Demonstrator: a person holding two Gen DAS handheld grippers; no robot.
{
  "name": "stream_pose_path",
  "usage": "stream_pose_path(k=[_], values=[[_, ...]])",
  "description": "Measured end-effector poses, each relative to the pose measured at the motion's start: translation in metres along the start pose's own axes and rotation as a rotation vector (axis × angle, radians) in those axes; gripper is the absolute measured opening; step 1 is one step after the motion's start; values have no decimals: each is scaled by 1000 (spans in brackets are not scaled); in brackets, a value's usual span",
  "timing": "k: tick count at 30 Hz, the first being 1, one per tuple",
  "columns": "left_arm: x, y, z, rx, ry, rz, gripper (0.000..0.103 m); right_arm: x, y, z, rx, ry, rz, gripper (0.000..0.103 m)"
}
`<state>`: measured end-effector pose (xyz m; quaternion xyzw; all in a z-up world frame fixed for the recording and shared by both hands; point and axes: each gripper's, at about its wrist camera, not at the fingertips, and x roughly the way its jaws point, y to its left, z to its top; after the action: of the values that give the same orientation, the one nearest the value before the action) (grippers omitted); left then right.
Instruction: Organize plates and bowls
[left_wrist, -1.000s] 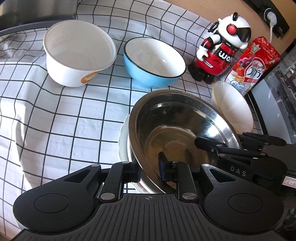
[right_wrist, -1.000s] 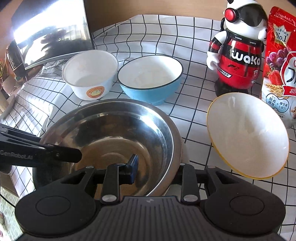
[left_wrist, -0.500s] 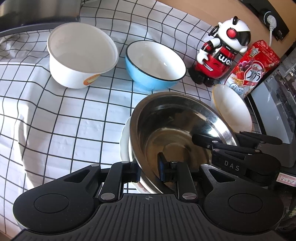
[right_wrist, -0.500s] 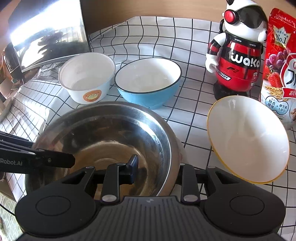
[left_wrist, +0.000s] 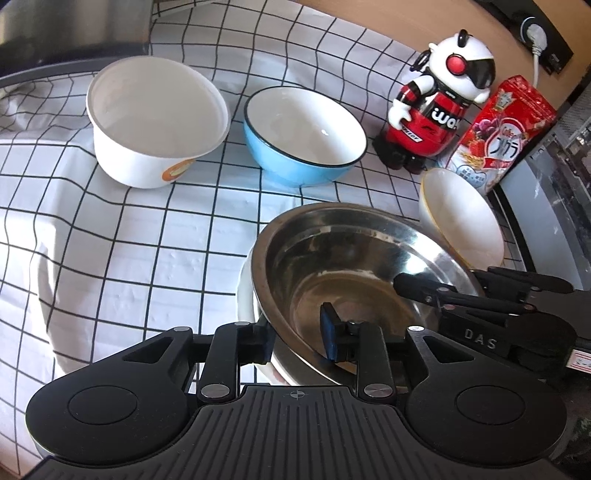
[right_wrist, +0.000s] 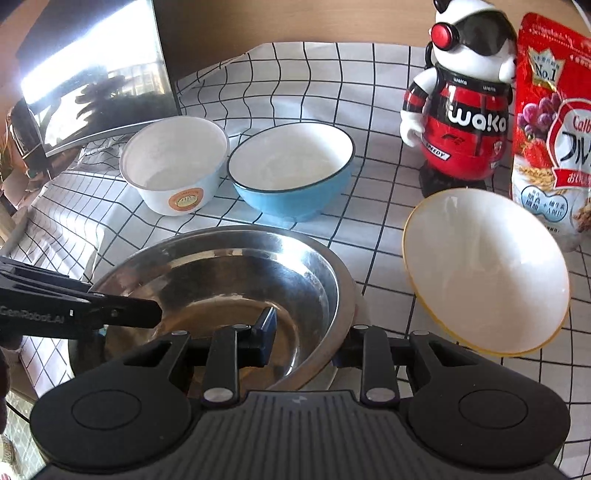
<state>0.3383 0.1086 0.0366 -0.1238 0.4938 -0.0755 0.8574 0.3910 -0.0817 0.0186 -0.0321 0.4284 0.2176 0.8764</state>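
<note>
Left gripper (left_wrist: 297, 341): jaws parted wide, one finger either side of a rim. Right gripper (right_wrist: 306, 341): jaws likewise parted.

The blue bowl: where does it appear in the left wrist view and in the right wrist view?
Left wrist view: blue bowl at upper centre, behind the steel bowl.
Right wrist view: blue bowl at upper centre, slightly left.
Shared landmark: the red and white toy robot stands to its right in both.
</note>
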Motion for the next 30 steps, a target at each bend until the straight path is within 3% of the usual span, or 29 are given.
stream_pose_path(k=[7, 13, 16, 25, 27, 30], values=[[-4, 6, 2, -19, -20, 2, 26, 2, 2, 1, -28, -18, -9, 28], [-4, 7, 0, -5, -14, 67, 26, 3, 5, -1, -50, 9, -16, 29], [-4, 9, -1, -10, -18, 58, 26, 1, 3, -2, -38, 17, -3, 30], [-11, 13, -1, -10, -35, 45, 26, -22, -2, -6, 18, -3, 40, 43], [-14, 19, -1, -22, -40, 31, 26, -33, -3, -7, 30, -26, 0, 50], [-21, 30, 1, -41, -59, -3, 26, -52, -5, -6, 41, -88, -56, 51]])
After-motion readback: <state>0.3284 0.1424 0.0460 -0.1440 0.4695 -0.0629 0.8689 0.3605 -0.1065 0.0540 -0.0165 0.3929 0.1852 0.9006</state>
